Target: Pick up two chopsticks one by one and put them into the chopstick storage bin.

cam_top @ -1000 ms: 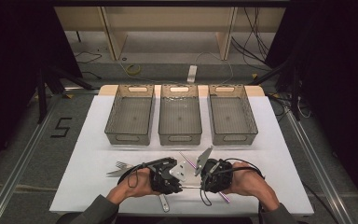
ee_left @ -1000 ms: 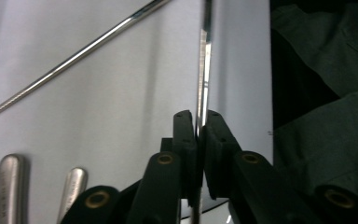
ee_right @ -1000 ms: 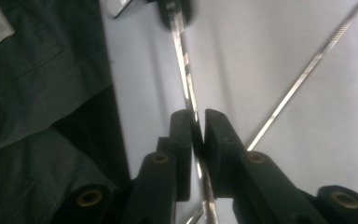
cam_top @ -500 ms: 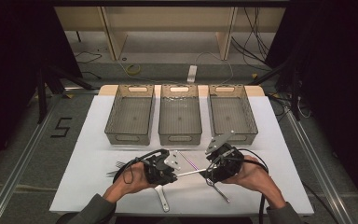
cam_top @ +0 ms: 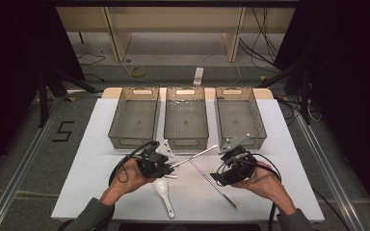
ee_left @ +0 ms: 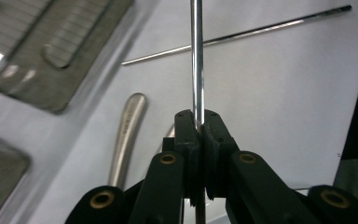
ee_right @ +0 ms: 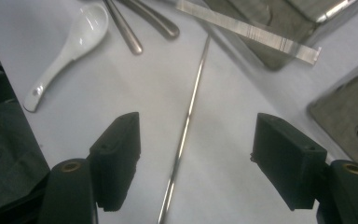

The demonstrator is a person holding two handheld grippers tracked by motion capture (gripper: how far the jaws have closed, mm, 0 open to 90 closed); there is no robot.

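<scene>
We hold a two-finger gripper in each hand over the white surface (cam_top: 101,173), just in front of three grey mesh baskets. We take the middle basket (cam_top: 186,137) as our landmark.

The left gripper (cam_top: 166,166) sits in front of the middle basket's near left corner. Its fingers (ee_left: 186,135) are pressed together on a thin metal chopstick (ee_left: 196,56), pinching it near one end. In the high view that held chopstick (cam_top: 197,155) slants away from the gripper toward the middle basket's near right corner, lifted off the surface.

The right gripper (cam_top: 224,175) hovers in front of the gap between the middle basket and the right basket (cam_top: 255,137). Its fingers (ee_right: 119,154) have just been opening and now stand spread wide, touching nothing. Between them, on the surface below, lies a second chopstick (ee_right: 186,121); in the high view it (cam_top: 214,185) runs diagonally, well in front of the middle basket.

A white ceramic spoon (cam_top: 163,190) lies on the surface in front of the middle basket, just nearer to us than the left gripper. Two metal handles (ee_right: 140,25) lie beside the spoon's bowl in the right gripper view.
</scene>
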